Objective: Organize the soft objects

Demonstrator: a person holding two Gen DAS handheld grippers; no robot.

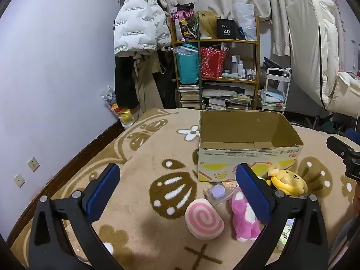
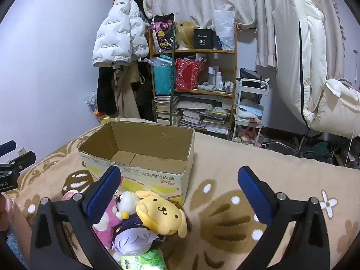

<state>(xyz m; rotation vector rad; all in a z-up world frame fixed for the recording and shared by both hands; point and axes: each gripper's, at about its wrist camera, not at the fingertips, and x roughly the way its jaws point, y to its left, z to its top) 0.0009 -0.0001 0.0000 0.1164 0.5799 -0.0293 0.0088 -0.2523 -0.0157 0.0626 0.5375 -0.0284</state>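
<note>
An open, empty cardboard box (image 1: 247,157) stands on a beige patterned rug; it also shows in the right wrist view (image 2: 144,175). In front of it lie soft toys: a pink swirl cushion (image 1: 203,219), a pink plush (image 1: 244,218), a yellow dog plush (image 1: 288,181) and a small purple item in a clear bag (image 1: 217,191). The right wrist view shows the yellow dog plush (image 2: 162,216), a purple-haired plush (image 2: 132,239) and the pink plush (image 2: 110,220). My left gripper (image 1: 177,177) is open above the rug. My right gripper (image 2: 180,180) is open near the toys.
A green tissue pack (image 2: 144,261) lies by the toys. A bookshelf (image 1: 216,67) full of bags and books, hanging coats (image 1: 137,31), a white cart (image 1: 274,90) and a white chair (image 2: 315,67) stand behind. The wall (image 1: 45,67) runs along the left.
</note>
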